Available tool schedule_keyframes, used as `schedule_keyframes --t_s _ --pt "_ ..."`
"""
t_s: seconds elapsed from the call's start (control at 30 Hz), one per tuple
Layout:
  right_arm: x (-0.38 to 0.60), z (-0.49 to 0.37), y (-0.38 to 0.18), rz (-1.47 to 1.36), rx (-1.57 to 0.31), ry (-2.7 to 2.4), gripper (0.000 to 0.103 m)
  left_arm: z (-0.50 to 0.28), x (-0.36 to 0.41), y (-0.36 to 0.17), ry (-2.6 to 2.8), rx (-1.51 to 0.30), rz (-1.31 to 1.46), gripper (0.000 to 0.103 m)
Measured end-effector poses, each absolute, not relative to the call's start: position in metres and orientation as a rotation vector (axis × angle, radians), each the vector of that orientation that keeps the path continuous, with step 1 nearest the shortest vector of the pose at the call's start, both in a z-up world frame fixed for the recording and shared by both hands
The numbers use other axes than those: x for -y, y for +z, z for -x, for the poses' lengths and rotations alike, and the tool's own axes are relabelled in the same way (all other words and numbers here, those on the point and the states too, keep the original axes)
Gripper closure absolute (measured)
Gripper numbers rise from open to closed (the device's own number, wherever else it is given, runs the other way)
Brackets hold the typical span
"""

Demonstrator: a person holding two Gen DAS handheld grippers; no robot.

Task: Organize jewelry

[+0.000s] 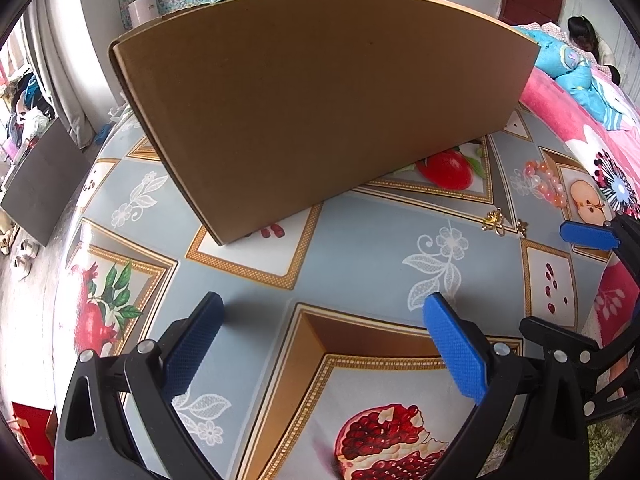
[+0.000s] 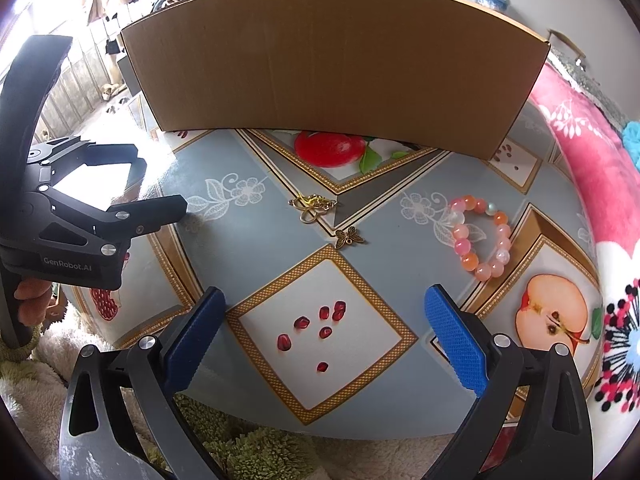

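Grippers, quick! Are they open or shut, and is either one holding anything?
Left gripper: open, holding nothing, above the table.
Right gripper: open, holding nothing; the bracelet lies ahead, untouched.

On the fruit-printed oilcloth table [image 2: 372, 240] we see a tall brown cardboard box [image 2: 332, 68] standing at the far side. Before it, near the middle, lies a gold filigree pendant [image 2: 312, 205], and just beside that, nearer to us, a small bronze butterfly charm [image 2: 349, 237]. To their right, well apart, lies a pink and orange beaded bracelet [image 2: 480, 236]. A pink flowered blanket [image 2: 592, 168] lies right of the table.
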State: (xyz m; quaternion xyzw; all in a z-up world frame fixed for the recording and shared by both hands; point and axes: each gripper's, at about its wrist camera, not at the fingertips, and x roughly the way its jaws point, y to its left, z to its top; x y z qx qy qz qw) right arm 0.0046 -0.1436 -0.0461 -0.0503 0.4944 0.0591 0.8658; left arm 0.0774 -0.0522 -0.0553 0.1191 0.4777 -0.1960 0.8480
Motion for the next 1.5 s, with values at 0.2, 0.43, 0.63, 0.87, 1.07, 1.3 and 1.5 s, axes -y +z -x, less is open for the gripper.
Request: schedule_keyframes --t_s 0.2,0.43,0.63,0.87,1.07,1.3,1.5 --pt "0.144 -0.005 -0.046 0.104 -1.037 0.126 0.008 -0.077 0.052 -0.055 -0.413 -1.014 -0.256 0.005" --pt "0.144 -0.005 -0.046 0.101 -1.036 0.126 0.008 -0.079 0.055 -0.055 -0.411 -1.025 -0.261 0.005" --pt "0.153 -0.004 -0.041 0.059 -1.023 0.142 0.008 -0.082 0.056 -0.055 -0.413 -1.02 -0.261 0.004" --pt "0.174 -0.004 -0.022 -0.058 -0.935 0.197 0.013 -0.075 0.05 -0.056 -0.415 -0.984 -0.249 0.004" --pt "0.171 -0.021 -0.019 -0.026 -0.93 0.204 0.04 -0.068 0.046 -0.056 -0.417 -0.961 -0.243 0.004" --pt "0.165 -0.037 -0.03 0.032 -0.978 0.22 0.066 -0.066 0.044 -0.056 -0.427 -0.949 -0.244 0.004" --pt "0.158 -0.043 -0.032 0.109 -0.999 0.244 0.074 -0.067 0.043 -0.055 -0.438 -0.946 -0.248 0.004"
